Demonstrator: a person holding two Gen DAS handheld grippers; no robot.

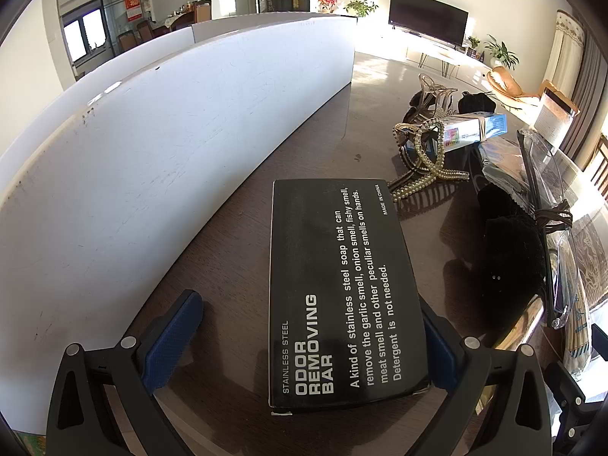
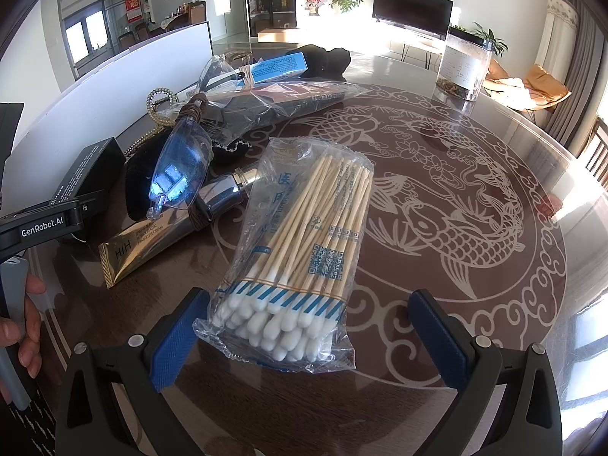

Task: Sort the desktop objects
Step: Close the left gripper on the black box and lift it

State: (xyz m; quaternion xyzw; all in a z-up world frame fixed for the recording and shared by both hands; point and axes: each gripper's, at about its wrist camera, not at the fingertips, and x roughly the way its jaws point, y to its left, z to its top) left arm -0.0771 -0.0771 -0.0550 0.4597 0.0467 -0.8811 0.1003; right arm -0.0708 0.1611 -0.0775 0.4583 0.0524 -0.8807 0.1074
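Note:
In the left wrist view a black box point(image 1: 342, 292) printed "Odor Removing Bar" lies flat on the dark table. My left gripper point(image 1: 307, 342) is open around its near end. The right finger point(image 1: 440, 345) is against the box's side, while the left finger point(image 1: 174, 338) stands well clear. In the right wrist view a clear bag of cotton swabs point(image 2: 296, 258) lies on the patterned table top. My right gripper point(image 2: 309, 342) is open, with the bag's near end between its fingers and a wide gap on the right. The black box point(image 2: 87, 174) also shows at far left.
A long white box wall point(image 1: 171, 133) runs along the table's left. A pearl headband point(image 1: 421, 159), blue-white carton point(image 1: 475, 129), black pouch point(image 1: 513, 247), clear goggles point(image 2: 182, 167), gold tube point(image 2: 152, 243) and bagged dark item point(image 2: 273, 102) lie clustered. A clear jar point(image 2: 463, 64) stands far right. A hand point(image 2: 22, 323) is at the left edge.

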